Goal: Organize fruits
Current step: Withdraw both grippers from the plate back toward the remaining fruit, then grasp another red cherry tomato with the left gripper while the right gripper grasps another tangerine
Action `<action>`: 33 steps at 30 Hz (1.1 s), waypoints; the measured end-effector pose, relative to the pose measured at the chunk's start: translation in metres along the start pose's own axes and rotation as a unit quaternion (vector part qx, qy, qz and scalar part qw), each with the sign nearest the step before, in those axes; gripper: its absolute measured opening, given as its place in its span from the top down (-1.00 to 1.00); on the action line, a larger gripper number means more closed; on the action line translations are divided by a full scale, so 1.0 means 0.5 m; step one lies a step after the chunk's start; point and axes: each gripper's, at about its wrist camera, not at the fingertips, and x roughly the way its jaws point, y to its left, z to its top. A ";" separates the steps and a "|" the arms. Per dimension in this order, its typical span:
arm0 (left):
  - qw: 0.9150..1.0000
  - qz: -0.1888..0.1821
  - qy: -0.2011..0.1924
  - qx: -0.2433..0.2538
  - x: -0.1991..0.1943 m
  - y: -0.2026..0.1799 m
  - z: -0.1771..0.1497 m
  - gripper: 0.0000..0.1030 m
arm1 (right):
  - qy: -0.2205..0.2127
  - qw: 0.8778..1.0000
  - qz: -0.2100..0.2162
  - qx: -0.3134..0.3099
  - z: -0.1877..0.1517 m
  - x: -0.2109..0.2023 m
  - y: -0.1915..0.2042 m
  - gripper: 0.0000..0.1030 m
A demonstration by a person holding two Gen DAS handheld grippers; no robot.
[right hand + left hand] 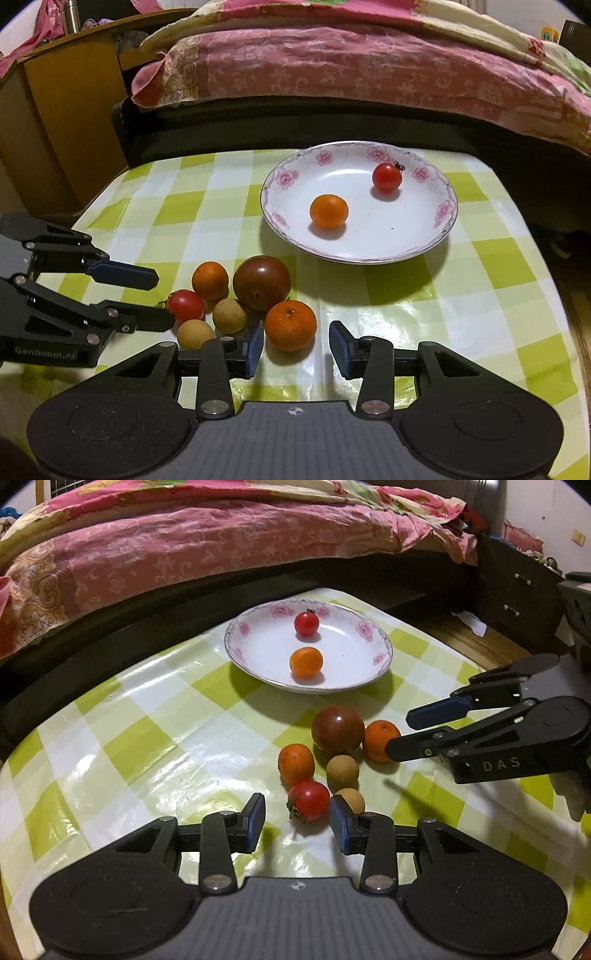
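A white floral plate (347,646) (369,232) holds a cherry tomato (306,624) (386,177) and a mandarin (306,662) (328,211). In front of it lies a cluster: a big dark tomato (338,729) (261,282), two mandarins (296,764) (378,738), two longans (342,772) (352,799) and a red cherry tomato (309,799) (185,304). My left gripper (297,823) (162,298) is open, with that cherry tomato just ahead of its tips. My right gripper (297,347) (400,734) is open, its tips at the near mandarin (291,325).
The table wears a glossy green-and-white checked cloth (155,738) (461,295). A bed with a pink floral quilt (221,546) (351,66) runs along its far edge. A wooden cabinet (66,122) stands at the left and a dark drawer unit (517,587) at the right.
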 end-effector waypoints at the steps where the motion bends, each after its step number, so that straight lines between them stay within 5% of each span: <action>1: 1.000 -0.002 0.002 -0.001 0.003 0.000 -0.001 0.13 | 0.001 1.000 -0.002 -0.002 0.001 0.004 0.000 0.27; 8: 1.000 -0.012 0.002 -0.012 0.015 0.005 0.008 0.13 | 0.009 1.000 0.007 0.012 0.002 0.018 -0.004 0.27; 18: 0.994 -0.047 0.018 -0.099 0.032 0.048 0.009 0.15 | 0.032 0.998 0.017 0.054 0.002 0.013 -0.022 0.45; 25: 0.995 -0.036 0.012 -0.090 0.025 0.049 0.011 0.15 | 0.027 0.999 0.000 0.044 0.003 -0.002 -0.025 0.45; 29: 1.000 0.008 -0.001 -0.009 0.016 0.008 0.014 0.14 | 0.032 0.999 -0.002 0.041 -0.001 0.000 -0.026 0.45; 33: 1.000 -0.002 0.008 -0.006 0.033 -0.004 0.014 0.12 | 0.037 0.998 -0.003 0.041 -0.002 0.002 -0.024 0.44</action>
